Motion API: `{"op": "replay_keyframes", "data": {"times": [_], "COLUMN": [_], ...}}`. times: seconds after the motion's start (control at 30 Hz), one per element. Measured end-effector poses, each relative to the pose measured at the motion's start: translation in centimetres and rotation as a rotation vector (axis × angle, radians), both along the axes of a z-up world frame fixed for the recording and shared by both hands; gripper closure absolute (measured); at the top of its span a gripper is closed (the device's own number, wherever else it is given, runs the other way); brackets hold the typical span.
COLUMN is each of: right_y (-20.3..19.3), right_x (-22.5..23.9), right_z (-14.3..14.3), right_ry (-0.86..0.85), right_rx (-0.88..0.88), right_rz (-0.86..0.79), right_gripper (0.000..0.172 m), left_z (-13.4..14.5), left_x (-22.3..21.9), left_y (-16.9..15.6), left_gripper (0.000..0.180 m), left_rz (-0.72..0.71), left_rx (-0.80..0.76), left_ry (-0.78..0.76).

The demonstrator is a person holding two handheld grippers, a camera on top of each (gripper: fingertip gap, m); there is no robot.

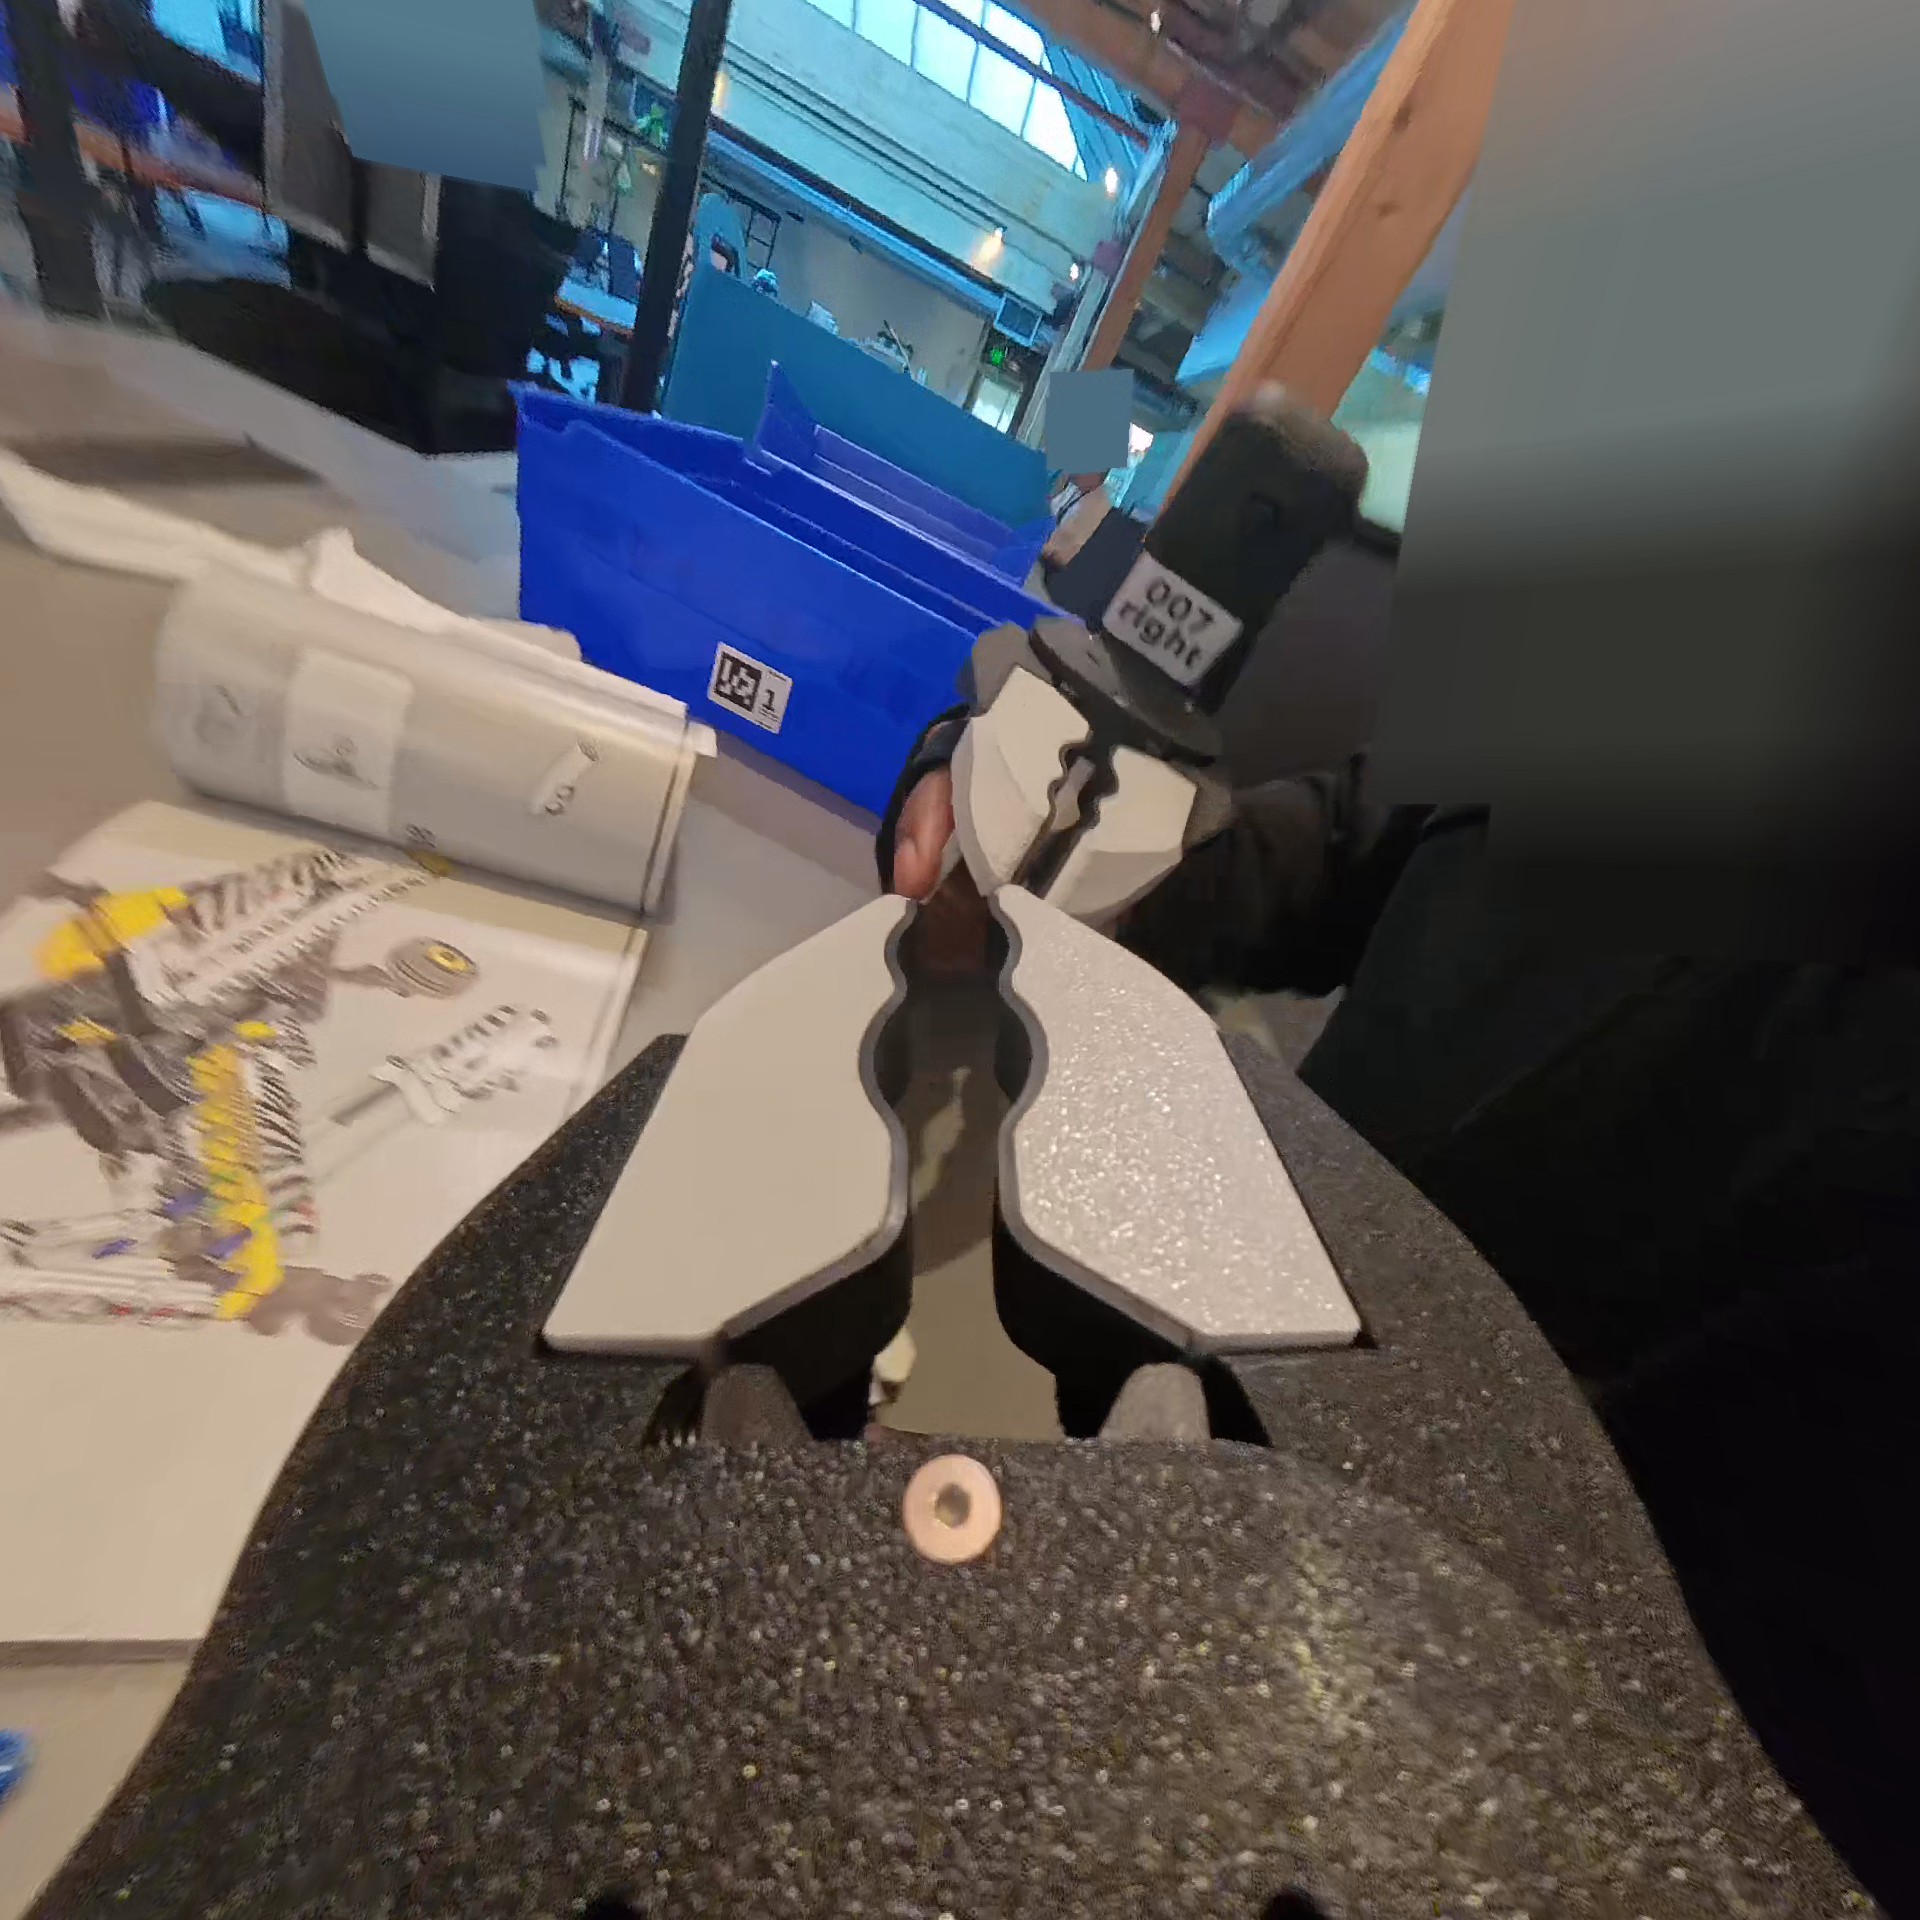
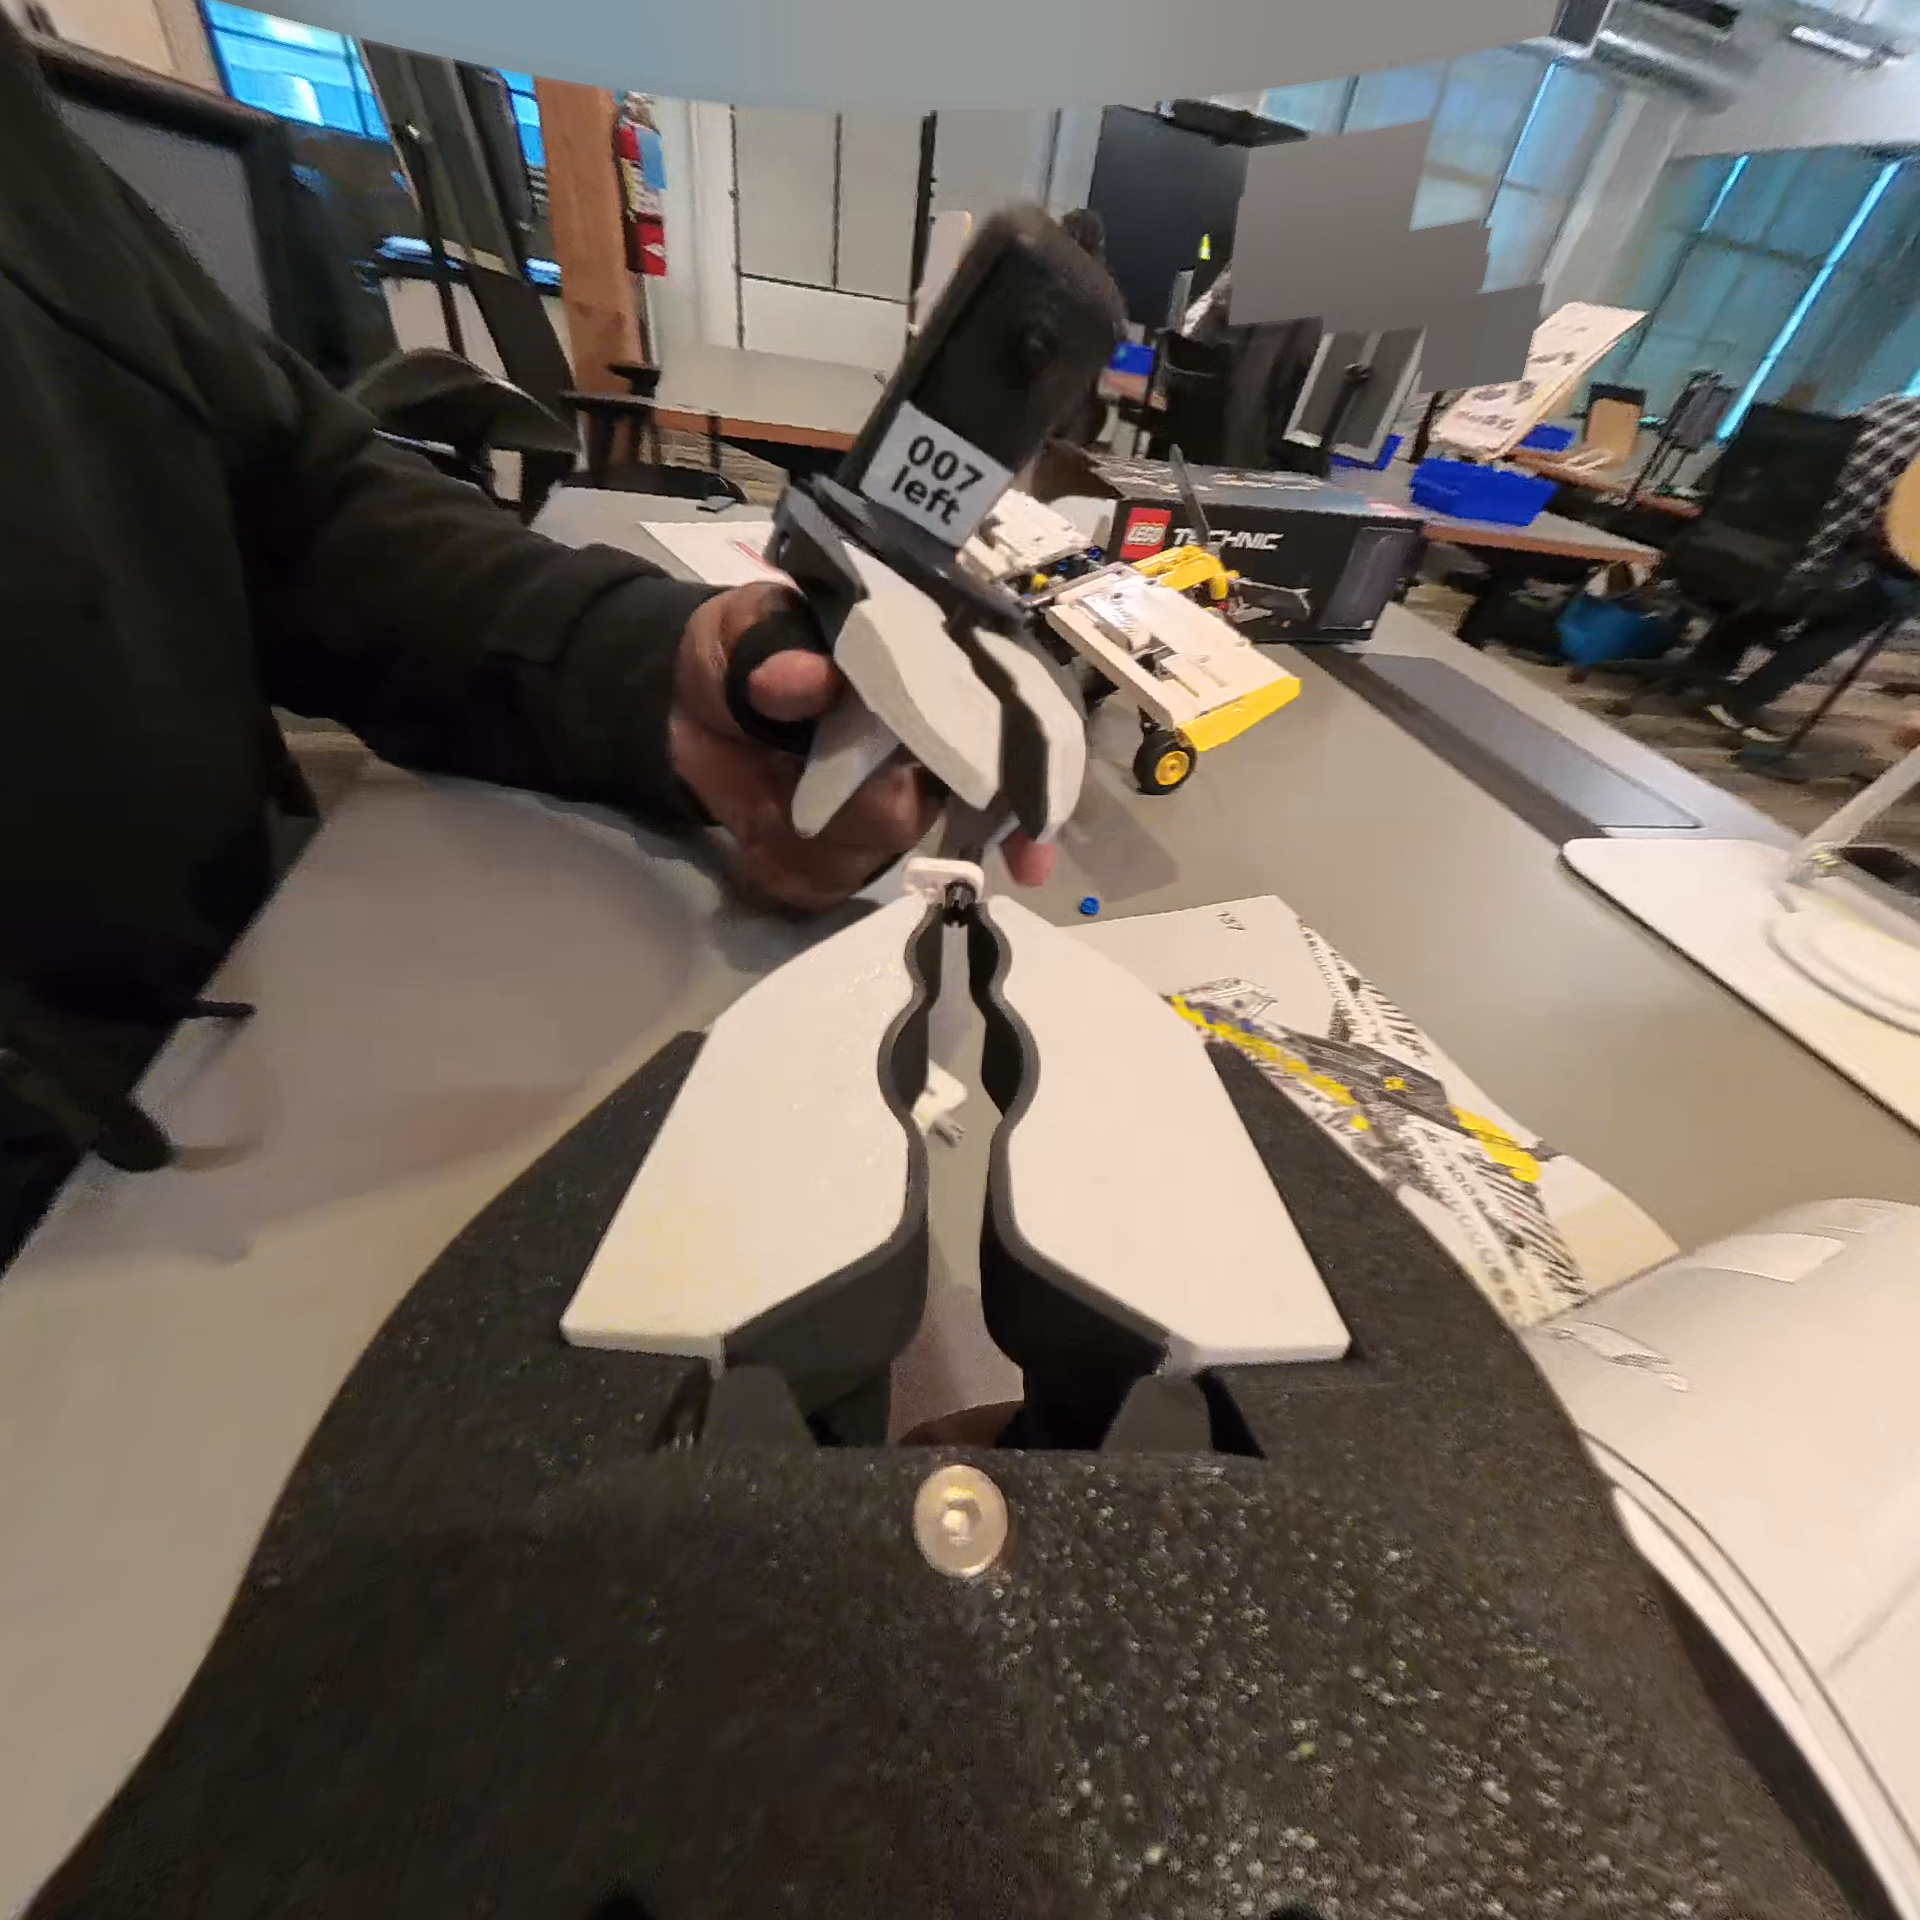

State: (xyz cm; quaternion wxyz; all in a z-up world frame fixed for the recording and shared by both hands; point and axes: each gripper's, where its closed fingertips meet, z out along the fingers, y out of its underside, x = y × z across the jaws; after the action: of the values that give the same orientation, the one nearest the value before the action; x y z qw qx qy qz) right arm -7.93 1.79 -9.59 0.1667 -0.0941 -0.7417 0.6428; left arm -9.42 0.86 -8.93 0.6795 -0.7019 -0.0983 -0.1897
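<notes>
The right tool (image 2: 951, 914) pinches a black pin in a small white brick piece (image 2: 940, 876); the left tool (image 1: 954, 914), slightly parted and empty, should steady it above the desk (image 2: 416, 1039).

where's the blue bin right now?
Left wrist view only: the blue bin sits on the grey table, upper centre, right of the rolled booklet, behind the right claw.
</notes>
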Motion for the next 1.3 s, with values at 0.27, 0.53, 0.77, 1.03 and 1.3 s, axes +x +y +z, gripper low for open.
{"op": "replay_keyframes", "data": {"times": [0.27,0.53,0.77,1.03,1.3], "right_y": [-0.6,-0.5,-0.6,-0.8,-0.9], "right_x": [1.4,1.5,1.2,1.5,2.2], "right_z": [-0.6,-0.6,-1.2,-1.5,-1.7], "right_ry": [-0.128,-0.172,-0.122,-0.096,-0.105], "right_rx": [-0.031,-0.056,0.000,0.029,0.046], "right_rz": [0.135,0.165,0.120,0.134,0.173], "right_gripper": [0.168,0.168,0.167,0.167,0.167], "left_z": [-1.1,-1.8,-2.4,-2.7,-3.0], "left_x": [2.8,3.2,2.9,3.2,3.8], "left_y": [0.2,0.5,0.6,0.5,0.4], "left_gripper": [0.171,0.175,0.176,0.176,0.176], "left_rz": [-0.070,-0.075,-0.070,-0.099,-0.143], "left_rx": [-0.026,-0.054,-0.108,-0.141,-0.149], "left_ry": [0.402,0.434,0.420,0.396,0.354]}}
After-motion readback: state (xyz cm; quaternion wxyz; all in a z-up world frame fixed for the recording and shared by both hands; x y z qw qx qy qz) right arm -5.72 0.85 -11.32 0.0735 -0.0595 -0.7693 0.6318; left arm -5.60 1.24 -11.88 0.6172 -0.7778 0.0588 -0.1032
